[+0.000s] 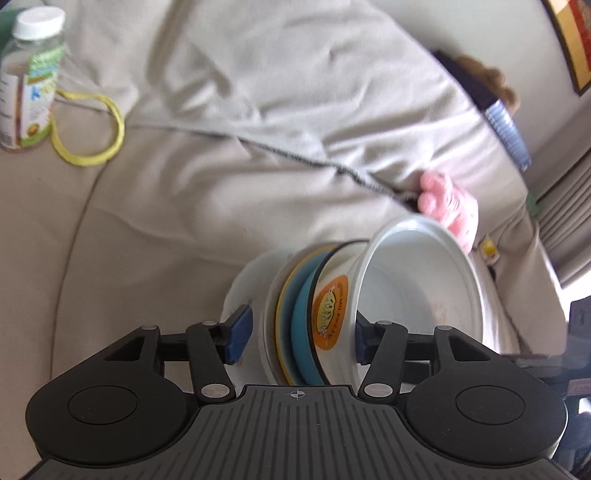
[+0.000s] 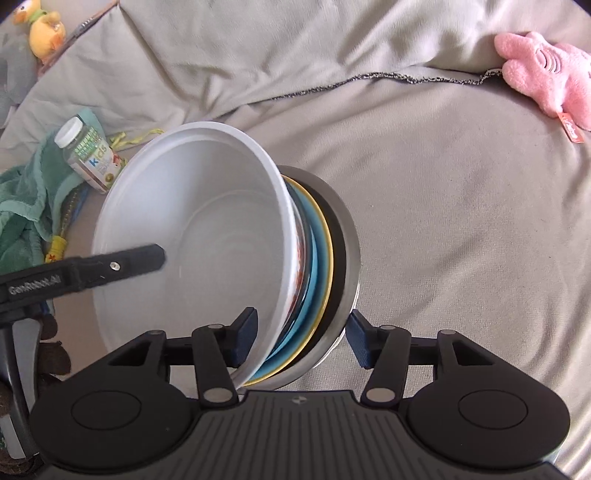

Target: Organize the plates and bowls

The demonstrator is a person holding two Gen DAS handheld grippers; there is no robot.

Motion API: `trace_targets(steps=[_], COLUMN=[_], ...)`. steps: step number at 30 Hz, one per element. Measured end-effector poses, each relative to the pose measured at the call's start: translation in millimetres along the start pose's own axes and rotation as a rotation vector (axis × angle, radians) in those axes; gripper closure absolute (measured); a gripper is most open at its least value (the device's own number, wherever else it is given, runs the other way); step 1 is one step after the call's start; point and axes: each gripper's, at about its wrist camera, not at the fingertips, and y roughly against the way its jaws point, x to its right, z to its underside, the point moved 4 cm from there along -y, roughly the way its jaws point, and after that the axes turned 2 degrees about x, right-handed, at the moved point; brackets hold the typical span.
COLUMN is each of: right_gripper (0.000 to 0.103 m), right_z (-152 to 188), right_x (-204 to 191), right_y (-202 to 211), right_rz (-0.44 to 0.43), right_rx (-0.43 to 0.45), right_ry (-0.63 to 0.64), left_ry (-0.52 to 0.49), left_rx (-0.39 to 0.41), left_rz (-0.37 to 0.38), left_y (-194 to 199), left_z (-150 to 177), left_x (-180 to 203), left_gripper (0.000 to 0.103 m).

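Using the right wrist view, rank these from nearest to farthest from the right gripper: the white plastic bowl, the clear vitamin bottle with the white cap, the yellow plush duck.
1. White plastic bowl, between the right gripper fingers.
2. Clear vitamin bottle with the white cap, left, by green cloth.
3. Yellow plush duck, far top-left corner.

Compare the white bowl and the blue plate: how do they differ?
The white bowl is deep and sits at one end of the stack, its mouth exposed; the blue plate is shallow and sandwiched mid-stack, only its edge showing. The white bowl carries an orange label; the blue plate looks plain. Both stand on edge.
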Motion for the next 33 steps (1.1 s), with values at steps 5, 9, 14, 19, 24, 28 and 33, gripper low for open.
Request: trace_targets(steps=[5, 9, 14, 19, 24, 28, 33], right_gripper=[0.046, 0.046, 0.046, 0.046, 0.046, 0.037, 0.033], right_z=[0, -8, -23, -20, 7, 49, 118], right_x=[-1, -2, -4, -2, -14, -23, -15], right_y=[-1, -5, -16, -4, 46, 85, 98], right_rz=[0.017, 0.021, 0.01, -0.004, -0.019, -0.025, 0.03], right_rx=[0.018, 0.031, 0.044, 0.111, 0.303, 0.438, 0.522], right_ry=[-0.077, -0.127, -0.122, -0.118, -0.018, 0.054, 0.047], left_ry=[-0.014, -0.011, 0.004, -0.016, -0.127, -0.215, -0.33], left_rx=[-0.018, -0.06, -0.083, 0.014, 0.193, 0.329, 0.455], left_rz=[-0.039, -0.038, -0.024, -0.07, -0.173, -0.206, -0.128], left_y=[6, -8, -15, 6, 48, 74, 90], left_z=[4, 7, 10, 6, 18, 55, 144], left_x=[1, -2, -6, 1, 32, 61, 79], left_gripper=[0.046, 0.046, 0.041, 0.045, 0.045, 0.045, 0.05])
